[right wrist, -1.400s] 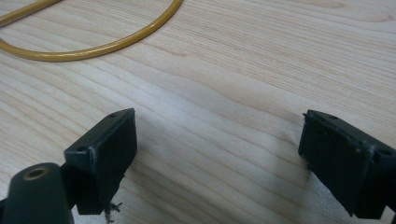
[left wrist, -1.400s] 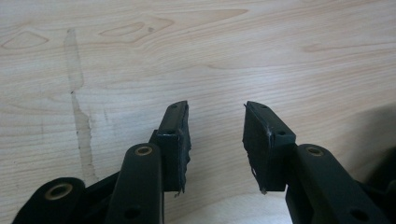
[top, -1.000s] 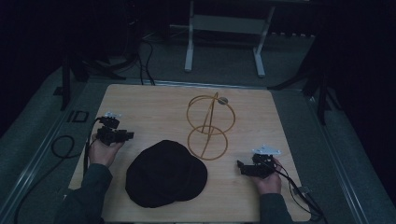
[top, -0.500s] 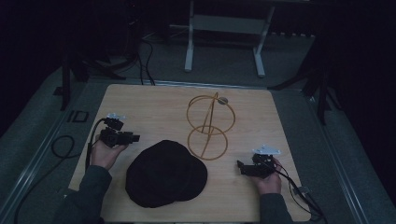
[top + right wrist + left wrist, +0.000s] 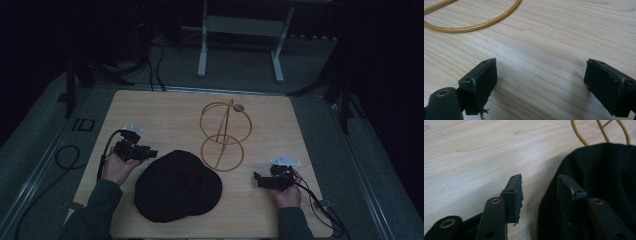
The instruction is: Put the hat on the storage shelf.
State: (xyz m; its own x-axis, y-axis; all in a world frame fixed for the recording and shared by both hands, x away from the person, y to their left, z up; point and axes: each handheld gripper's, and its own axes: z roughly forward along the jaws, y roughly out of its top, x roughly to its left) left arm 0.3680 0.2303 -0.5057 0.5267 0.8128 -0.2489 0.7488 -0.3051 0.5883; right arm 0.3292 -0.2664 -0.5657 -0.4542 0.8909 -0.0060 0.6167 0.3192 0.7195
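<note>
A: What does the high view show?

B: A wooden desk [image 5: 165,112] in a dim room. A black knit hat [image 5: 177,186] lies flat near the front edge; take it as the landmark. Just behind and to the right of the hat stands a gold wire stand [image 5: 224,131] made of rings, its base ring touching or nearly touching the hat's edge. The left hand-held gripper [image 5: 150,152] is just beside the hat's left rear edge, pointing toward it. The right hand-held gripper [image 5: 256,178] is farther off, right of the hat, with bare wood between.

A: And the left gripper view?

B: Its jaws stand apart. The hat [image 5: 599,175] lies directly ahead and to the right, under the right-hand jaw; the other jaw is over bare wood. The hat is round, with no clear long axis. A bit of the gold wire stand [image 5: 579,137] shows beyond it.

A: The right gripper view?

B: Jaws wide apart over bare desk [image 5: 554,37], holding nothing. One gold ring [image 5: 474,26] curves ahead.

A: Which hand would reach the hat first?

B: Likely the left; it is nearer. No hat label or brand is readable; beside the desk, floor lettering reads "ID".
</note>
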